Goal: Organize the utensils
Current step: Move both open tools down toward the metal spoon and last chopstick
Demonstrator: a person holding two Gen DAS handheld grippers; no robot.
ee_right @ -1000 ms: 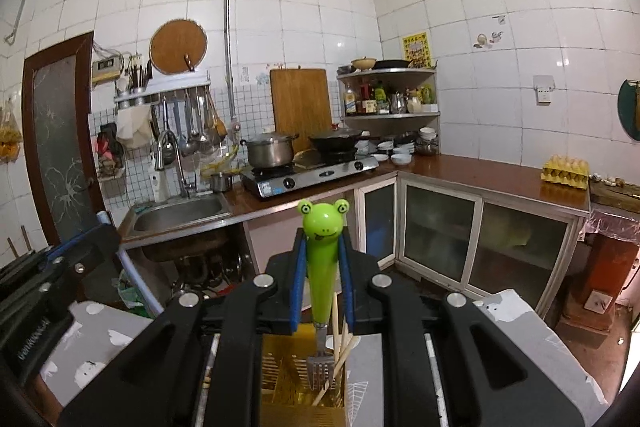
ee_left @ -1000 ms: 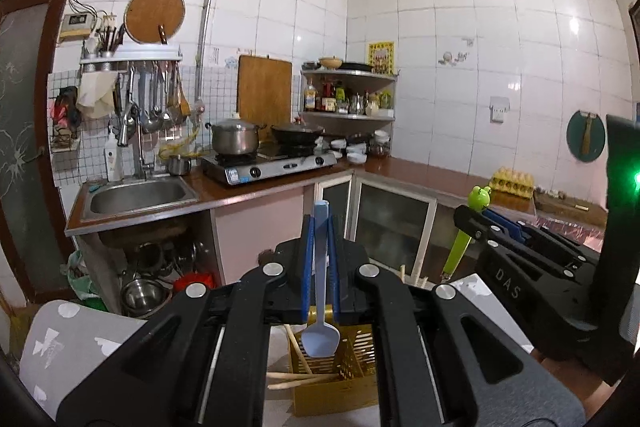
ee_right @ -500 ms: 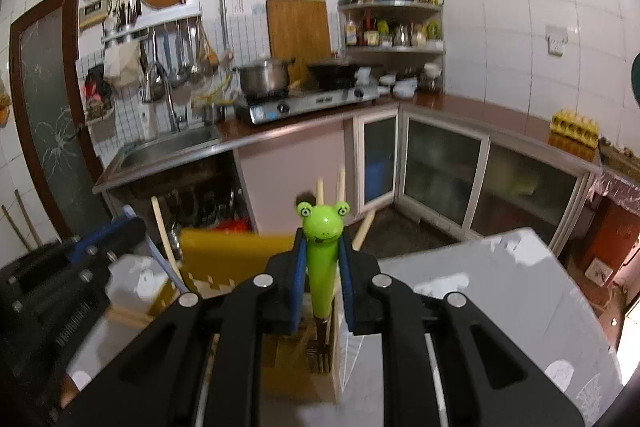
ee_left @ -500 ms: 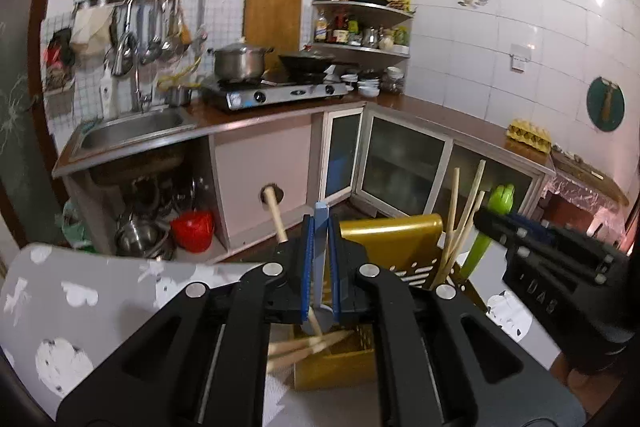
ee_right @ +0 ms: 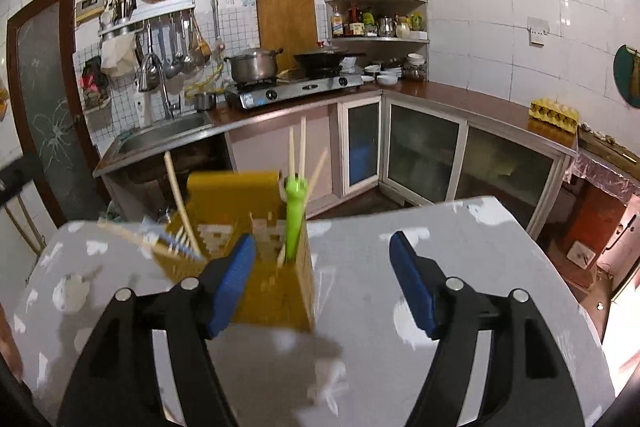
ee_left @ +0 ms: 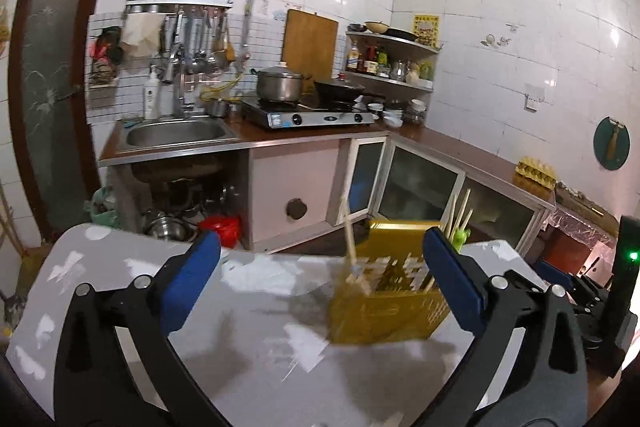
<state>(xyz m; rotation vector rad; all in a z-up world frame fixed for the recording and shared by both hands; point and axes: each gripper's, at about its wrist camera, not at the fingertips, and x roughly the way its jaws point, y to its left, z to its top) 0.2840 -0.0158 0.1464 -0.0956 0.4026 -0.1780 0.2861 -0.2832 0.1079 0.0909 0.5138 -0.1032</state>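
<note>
Left gripper (ee_left: pixel 320 279) and right gripper (ee_right: pixel 322 281): jaws just opened, empty; frog fork (ee_right: pixel 295 215) and chopsticks (ee_right: pixel 298 151) stand in yellow holder (ee_right: pixel 256 279); nothing loose visible beside holder; sorting apparently near complete

Right tool (ee_right: pixel 322 285) just opened, empty; frog fork (ee_right: pixel 295 215) upright in yellow caddy (ee_right: pixel 256 291).

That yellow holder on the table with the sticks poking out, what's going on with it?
A person holding a grabbing tool in each hand is sorting utensils into the yellow holder on the grey table. Both tools have just been opening: the left tool and the right tool stand open with nothing between their fingers. A green frog-handled fork stands in the holder beside chopsticks, and a pale blue utensil lies across the other end.
</note>
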